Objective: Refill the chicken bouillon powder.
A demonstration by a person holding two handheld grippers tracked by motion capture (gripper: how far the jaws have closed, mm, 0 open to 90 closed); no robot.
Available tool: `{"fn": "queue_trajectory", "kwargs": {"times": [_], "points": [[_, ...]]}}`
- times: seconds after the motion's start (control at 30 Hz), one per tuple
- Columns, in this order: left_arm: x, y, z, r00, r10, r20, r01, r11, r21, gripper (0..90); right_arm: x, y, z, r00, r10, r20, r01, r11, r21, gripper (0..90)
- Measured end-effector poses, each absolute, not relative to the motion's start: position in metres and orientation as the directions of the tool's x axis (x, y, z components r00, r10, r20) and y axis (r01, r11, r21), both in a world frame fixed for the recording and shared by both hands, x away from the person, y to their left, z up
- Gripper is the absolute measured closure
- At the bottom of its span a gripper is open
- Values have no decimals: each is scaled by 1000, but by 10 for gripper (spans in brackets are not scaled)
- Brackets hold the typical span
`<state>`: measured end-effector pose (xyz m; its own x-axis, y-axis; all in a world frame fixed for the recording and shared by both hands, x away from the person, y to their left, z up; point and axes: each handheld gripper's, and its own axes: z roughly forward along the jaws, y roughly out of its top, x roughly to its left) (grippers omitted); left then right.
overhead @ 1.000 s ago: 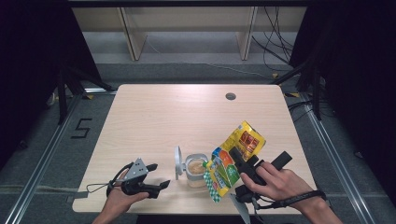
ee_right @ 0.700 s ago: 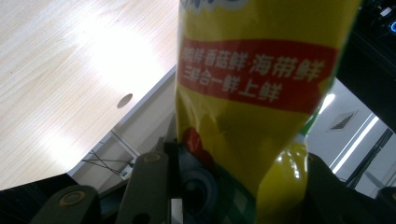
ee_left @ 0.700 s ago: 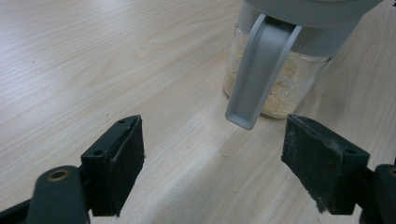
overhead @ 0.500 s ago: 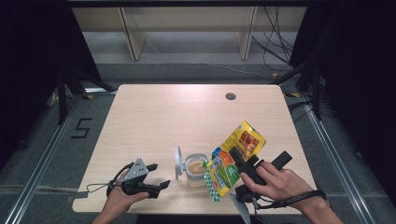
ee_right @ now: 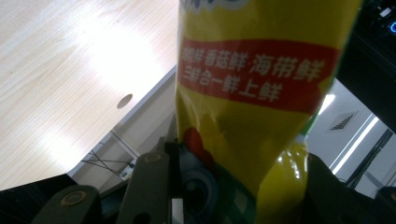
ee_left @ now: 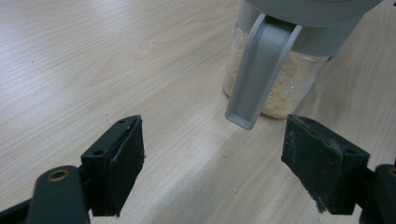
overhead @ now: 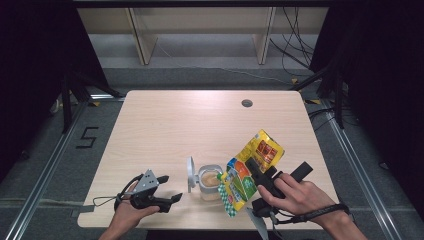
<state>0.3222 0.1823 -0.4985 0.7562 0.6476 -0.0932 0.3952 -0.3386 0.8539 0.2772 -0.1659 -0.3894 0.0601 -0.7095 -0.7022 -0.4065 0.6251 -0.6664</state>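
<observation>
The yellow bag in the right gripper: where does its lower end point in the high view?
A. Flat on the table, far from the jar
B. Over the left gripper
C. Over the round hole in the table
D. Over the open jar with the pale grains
D: the right gripper holds the yellow bag tilted, its lower end at the mouth of the open jar.

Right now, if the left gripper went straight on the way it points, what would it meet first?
Most likely the jar of pale granules, starting with its grey flip lid hanging down the near side. The left gripper is open, with bare table between it and the jar. Depth is hard to judge.
</observation>
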Motion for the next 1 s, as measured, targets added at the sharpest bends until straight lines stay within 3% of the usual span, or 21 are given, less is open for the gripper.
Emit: {"fn": "queue_trajectory", "kwargs": {"times": [1.0], "points": [[322, 183, -498, 757, 646, -96, 395, -336, 855, 204, 275, -165, -392, 69, -688, -722, -413, 639, -649, 659]]}}
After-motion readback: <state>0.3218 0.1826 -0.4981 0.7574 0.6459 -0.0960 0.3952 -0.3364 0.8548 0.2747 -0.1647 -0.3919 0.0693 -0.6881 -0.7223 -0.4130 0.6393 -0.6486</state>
